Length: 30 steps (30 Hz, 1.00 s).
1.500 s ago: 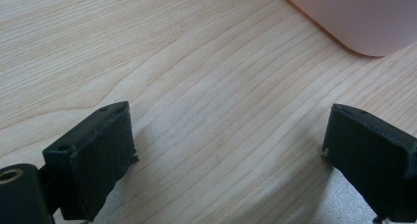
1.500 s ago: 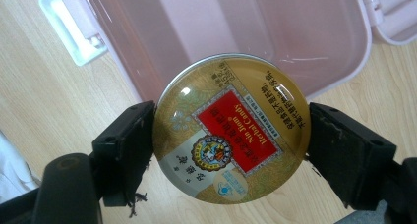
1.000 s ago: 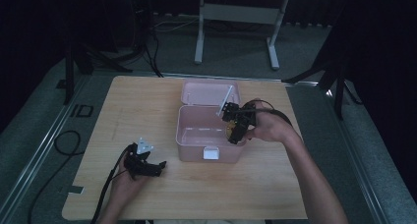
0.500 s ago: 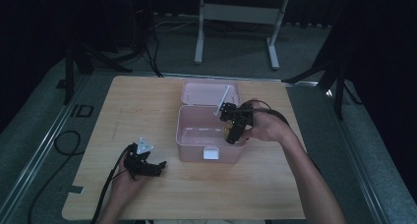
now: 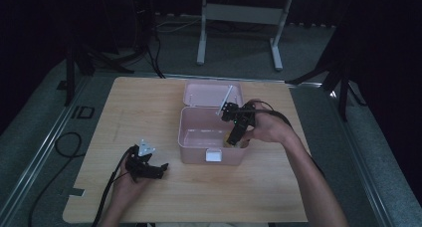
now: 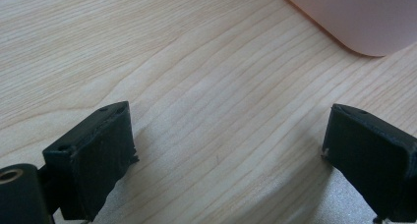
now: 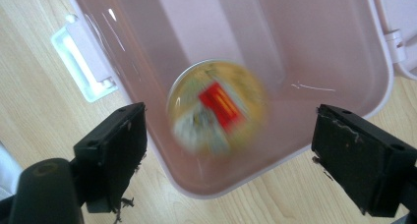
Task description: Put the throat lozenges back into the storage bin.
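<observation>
At the near edge of a wooden table (image 5: 149,112), a person's left hand (image 5: 127,182) rests on the boards with the left gripper (image 5: 158,170) lying low, pointed toward a pink box (image 5: 191,137) just to its right. In the left gripper view its two black jaws stand wide apart over bare wood grain, holding nothing and touching nothing but the tabletop beneath them, while a rounded corner of the box (image 6: 364,22) shows ahead at the upper right. Farther in, the right hand (image 5: 266,130) holds the right gripper (image 5: 234,140) tilted down over the open box's right side. The right gripper view looks straight into the box, its jaws spread wide, one on each side of the box's near wall, gripping nothing. Between them, inside the box, is a round can (image 7: 216,106) with a yellowish label and a red patch; it is blurred, and whether it rests on the box floor or is in the air cannot be told. The can touches neither jaw. In the high view a speck of yellow (image 5: 230,142) shows at the gripper's tip inside the box. The box's white latch (image 5: 213,155) faces the person on its front wall, and its lid (image 5: 211,93) lies open behind it, flat on the table. Beyond the table, a grey stand (image 5: 239,13) rises from the dark floor.
</observation>
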Available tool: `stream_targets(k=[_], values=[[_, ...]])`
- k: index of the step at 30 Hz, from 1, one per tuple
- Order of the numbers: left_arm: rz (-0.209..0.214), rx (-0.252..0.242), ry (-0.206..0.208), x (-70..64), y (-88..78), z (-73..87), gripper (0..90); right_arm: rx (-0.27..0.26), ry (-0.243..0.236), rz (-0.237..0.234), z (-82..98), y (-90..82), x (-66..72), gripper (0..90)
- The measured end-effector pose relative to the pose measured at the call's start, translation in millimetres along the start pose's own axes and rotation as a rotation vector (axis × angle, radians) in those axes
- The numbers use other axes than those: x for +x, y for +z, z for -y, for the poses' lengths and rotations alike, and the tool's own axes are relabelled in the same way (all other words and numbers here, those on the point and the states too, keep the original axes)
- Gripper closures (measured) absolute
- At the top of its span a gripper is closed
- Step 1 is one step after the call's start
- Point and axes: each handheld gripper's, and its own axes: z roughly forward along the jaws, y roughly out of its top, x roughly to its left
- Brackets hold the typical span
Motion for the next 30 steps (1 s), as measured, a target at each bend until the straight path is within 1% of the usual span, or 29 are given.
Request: stream_targets(k=[4,6,8,9,11,12,14,15,18,20,22,23,24,25,26,27,30], values=[[0.001,0.000,0.000,-0.1,0.0,0.0,5.5,-0.009,0.008,0.015,4.2,-4.3,-1.2,13.6],[0.001,0.000,0.000,-0.1,0.0,0.0,5.5,-0.018,0.010,0.014,8.1,-6.4,-1.9,13.7],[0.001,0.000,0.000,-0.1,0.0,0.0,5.4,-0.020,0.016,0.021,12.5,-7.6,-2.5,13.8],[0.001,0.000,-0.001,-0.1,0.0,0.0,5.4,-0.024,0.025,0.022,18.2,-7.7,-2.9,13.9],[0.001,0.000,-0.001,-0.1,0.0,0.0,5.5,-0.023,0.029,0.024,20.2,-7.7,-2.9,13.8],[0.001,0.000,-0.001,-0.1,0.0,0.0,5.4,-0.023,0.031,0.038,25.4,-7.9,-2.2,13.8],[0.001,0.000,-0.001,-0.1,0.0,0.0,5.5,-0.032,0.038,0.035,28.0,-8.7,-1.6,14.1],[0.000,0.000,0.000,-0.1,0.0,0.0,5.5,-0.051,0.045,0.026,33.5,-10.5,-0.7,14.2],[0.000,0.000,0.000,0.0,0.0,0.0,5.5,-0.055,0.050,0.036,38.3,-11.0,0.1,14.2],[0.000,0.000,0.001,0.0,0.0,0.0,5.5,-0.079,0.059,0.038,45.6,-11.8,2.1,14.2],[0.000,0.001,0.002,0.1,-0.1,0.0,5.4,-0.084,0.062,0.038,48.1,-11.7,3.2,14.2],[0.000,0.000,0.000,0.0,0.0,0.0,5.5,-0.092,0.068,0.044,53.2,-11.1,5.2,14.2],[0.000,0.000,0.000,0.0,0.0,0.0,5.5,-0.092,0.068,0.044,53.2,-11.1,5.2,14.2],[0.000,0.000,0.001,0.0,0.0,0.0,5.5,-0.104,0.077,0.039,58.5,-10.6,6.7,14.2],[0.000,0.000,0.000,-0.1,0.0,0.0,5.5,-0.104,0.077,0.039,58.5,-10.6,6.7,14.2],[0.000,0.000,0.000,-0.1,0.0,0.0,5.5,-0.113,0.086,0.037,63.9,-9.5,8.1,14.2],[0.000,0.000,0.000,-0.1,0.0,0.0,5.4,-0.120,0.091,0.035,69.2,-7.3,9.5,14.2]])
